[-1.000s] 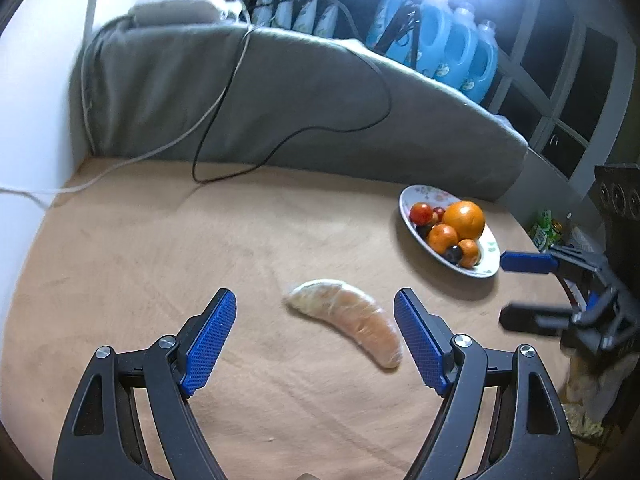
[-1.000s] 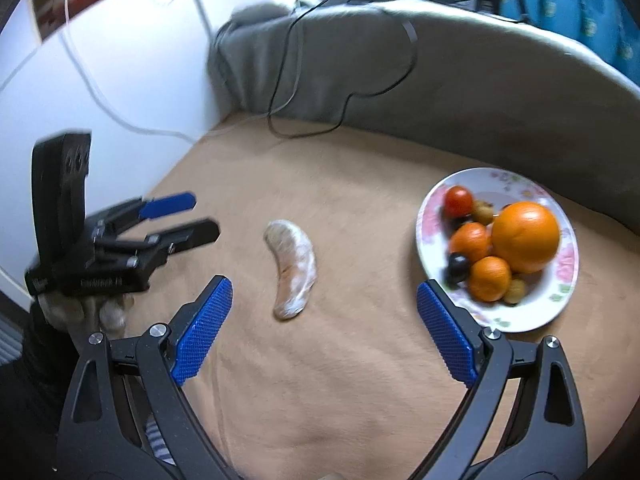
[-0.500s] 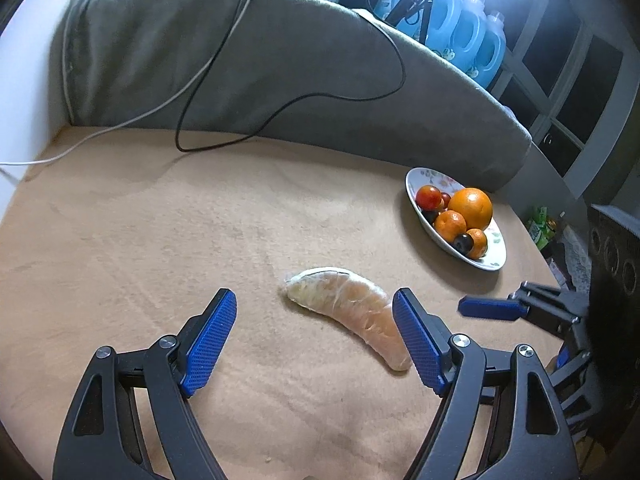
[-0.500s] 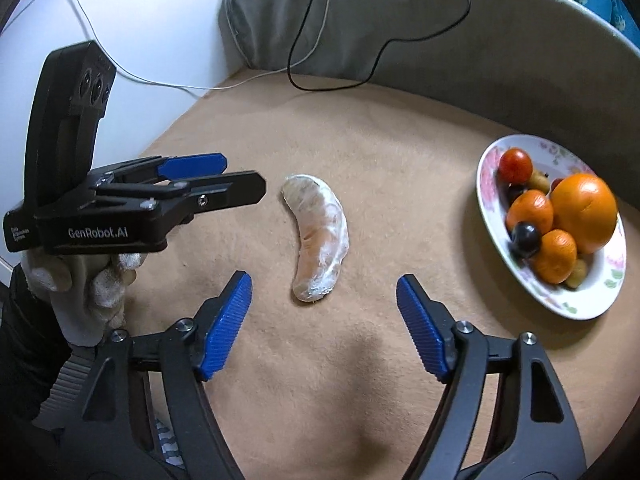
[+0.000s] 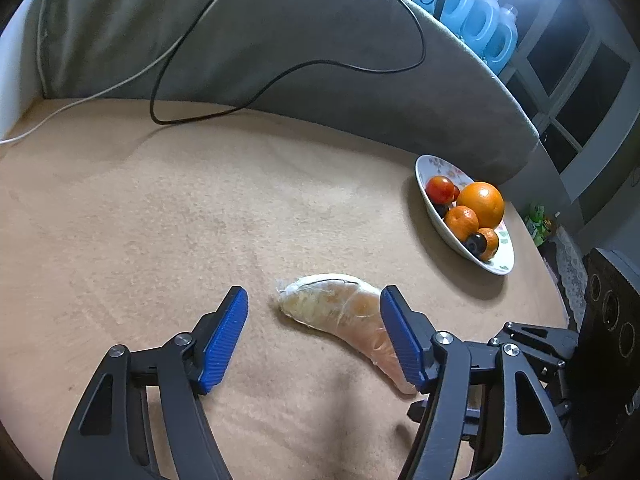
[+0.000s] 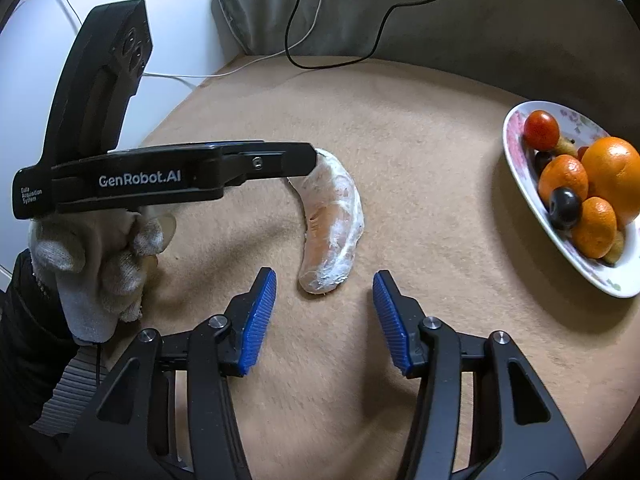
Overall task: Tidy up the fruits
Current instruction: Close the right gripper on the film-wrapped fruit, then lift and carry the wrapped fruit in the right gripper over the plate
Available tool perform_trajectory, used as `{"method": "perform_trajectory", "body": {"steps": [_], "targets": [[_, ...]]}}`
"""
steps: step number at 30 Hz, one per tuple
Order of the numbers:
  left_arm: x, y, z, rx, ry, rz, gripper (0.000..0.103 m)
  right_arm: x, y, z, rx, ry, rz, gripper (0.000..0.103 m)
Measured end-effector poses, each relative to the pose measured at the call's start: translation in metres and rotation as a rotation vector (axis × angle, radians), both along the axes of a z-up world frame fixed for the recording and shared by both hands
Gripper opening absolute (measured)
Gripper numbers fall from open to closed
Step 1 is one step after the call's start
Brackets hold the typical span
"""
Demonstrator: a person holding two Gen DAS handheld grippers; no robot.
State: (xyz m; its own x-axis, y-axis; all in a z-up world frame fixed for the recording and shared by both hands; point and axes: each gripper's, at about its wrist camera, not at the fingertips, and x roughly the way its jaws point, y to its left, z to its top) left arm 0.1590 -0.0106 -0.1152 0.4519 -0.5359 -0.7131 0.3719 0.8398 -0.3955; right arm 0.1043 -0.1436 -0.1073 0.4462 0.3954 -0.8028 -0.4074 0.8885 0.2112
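A peeled, pale citrus segment (image 5: 332,308) lies on the tan cloth. My left gripper (image 5: 314,334) straddles one end of it with jaws closing. The left pad stands clear of the fruit and the right finger hides part of it. In the right wrist view the segment (image 6: 334,216) curves away just ahead of my right gripper (image 6: 324,318). Its jaws are closing with only cloth between the pads. The left gripper (image 6: 306,160) reaches over the far end, held by a gloved hand (image 6: 92,264). A flowered plate (image 6: 516,160) holds oranges (image 6: 616,178), a tomato and dark grapes.
A grey padded backrest (image 5: 280,48) bounds the far side, with a black cable (image 5: 280,80) and a white cable draped over it. Blue jugs (image 5: 476,12) stand behind. The plate (image 5: 502,266) sits near the cloth's right edge. The right tool's black body (image 5: 532,340) is close beside my left finger.
Both grippers have come down and closer to the segment, and both pairs of jaws have narrowed. The left gripper now reaches over the segment's far end in the right wrist view.
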Motion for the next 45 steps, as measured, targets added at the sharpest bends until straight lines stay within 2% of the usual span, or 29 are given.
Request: {"method": "perform_trajectory", "body": {"steps": [6, 9, 13, 15, 17, 21, 28, 37, 45], "targets": [[0.006, -0.007, -0.006, 0.016, 0.014, -0.028, 0.067, 0.005, 0.006, -0.001, -0.016, -0.006, 0.002, 0.048], [0.007, -0.007, -0.007, 0.014, 0.016, -0.038, 0.067, 0.008, 0.011, -0.002, -0.025, -0.005, 0.009, 0.040], [0.007, -0.008, -0.007, 0.020, 0.008, -0.056, 0.067, 0.007, 0.016, -0.003, -0.069, -0.024, 0.021, 0.037], [0.006, -0.009, -0.006, 0.021, 0.003, -0.064, 0.063, 0.008, 0.016, -0.003, -0.088, -0.034, 0.022, 0.032], [0.005, -0.011, -0.005, 0.009, 0.001, -0.083, 0.054, 0.008, 0.016, -0.002, -0.089, -0.034, 0.024, 0.031], [0.004, -0.012, -0.004, 0.016, -0.011, -0.081, 0.053, 0.008, 0.017, -0.001, -0.098, -0.038, 0.027, 0.031], [0.000, -0.008, 0.000, 0.021, -0.031, -0.061, 0.042, 0.008, 0.016, 0.000, -0.089, -0.036, 0.023, 0.030], [-0.003, -0.010, 0.006, 0.030, -0.060, -0.047, 0.034, 0.007, 0.016, 0.002, -0.098, -0.051, 0.017, 0.029], [-0.007, -0.011, 0.018, 0.010, -0.092, -0.036, 0.034, 0.000, 0.012, 0.016, -0.102, -0.092, 0.013, 0.029]]}}
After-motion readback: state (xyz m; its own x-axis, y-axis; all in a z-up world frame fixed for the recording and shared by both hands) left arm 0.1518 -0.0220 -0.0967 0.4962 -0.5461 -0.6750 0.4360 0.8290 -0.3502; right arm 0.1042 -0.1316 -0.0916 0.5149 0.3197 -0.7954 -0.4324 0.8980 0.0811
